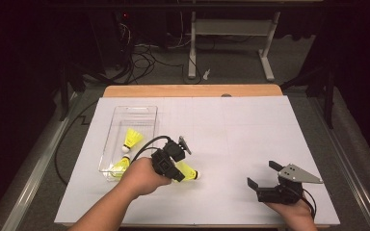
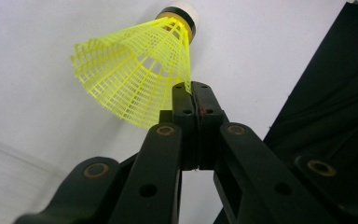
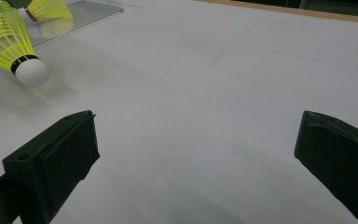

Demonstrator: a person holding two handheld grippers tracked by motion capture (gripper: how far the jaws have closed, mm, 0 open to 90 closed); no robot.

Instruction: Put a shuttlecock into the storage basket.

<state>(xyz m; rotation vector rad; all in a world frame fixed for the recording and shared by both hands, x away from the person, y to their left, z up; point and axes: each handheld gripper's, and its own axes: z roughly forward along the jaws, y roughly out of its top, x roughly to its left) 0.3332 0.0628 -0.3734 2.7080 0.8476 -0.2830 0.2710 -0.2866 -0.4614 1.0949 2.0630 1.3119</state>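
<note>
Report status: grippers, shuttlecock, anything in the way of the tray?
Left gripper shut on shuttlecock skirt edge, just right of clear tray. Right gripper open, holding nothing. Two shuttlecocks in tray; nothing in the way.

clear tray (image 1: 147,111) with two shuttlecocks (image 1: 133,138)

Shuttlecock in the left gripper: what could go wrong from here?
1. The left gripper pinches only the thin edge of the shuttlecock skirt; it may slip or deform.
2. The clear tray already holds two shuttlecocks; dropping a third could knock them or catch the wall.
</note>
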